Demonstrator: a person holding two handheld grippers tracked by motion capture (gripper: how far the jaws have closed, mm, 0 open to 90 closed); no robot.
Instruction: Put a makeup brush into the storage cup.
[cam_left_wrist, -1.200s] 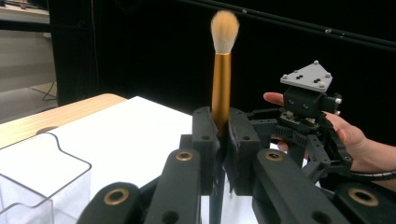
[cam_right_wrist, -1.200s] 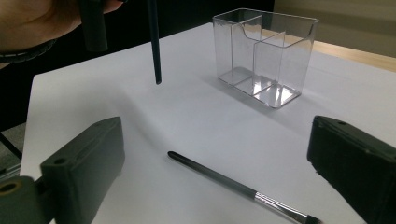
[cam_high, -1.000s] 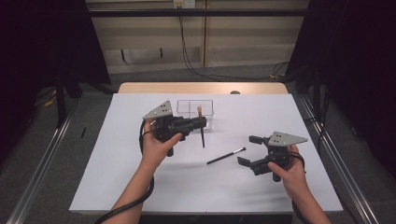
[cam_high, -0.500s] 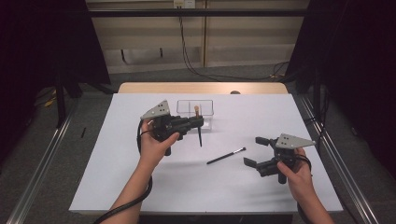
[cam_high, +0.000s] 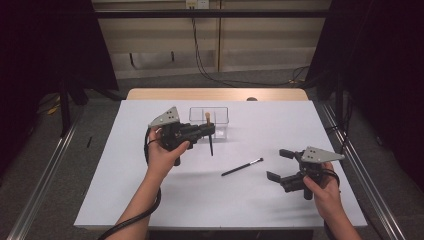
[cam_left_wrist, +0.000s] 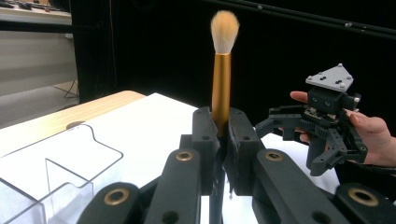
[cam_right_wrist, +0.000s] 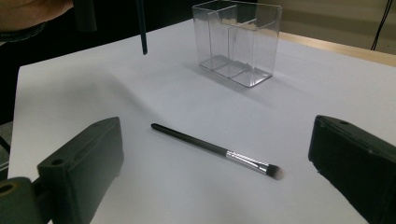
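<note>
We note the left gripper (cam_high: 206, 131) clamping a gold-handled brush (cam_left_wrist: 222, 79) upright, bristles up, beside the clear organizer (cam_high: 220, 116). Our right gripper (cam_high: 281, 165) has its fingers spread wide near a thin black brush (cam_right_wrist: 219, 151) lying flat on the tabletop (cam_high: 150, 200).

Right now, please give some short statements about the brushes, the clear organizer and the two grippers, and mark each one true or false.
1. The left gripper is shut on the gold-handled makeup brush. True.
2. The black makeup brush stands inside the clear organizer. False: it lies flat on the white table cover.
3. The right gripper is open. True.
4. The right gripper holds the black makeup brush. False: the brush lies on the cover, apart from its fingers.
</note>
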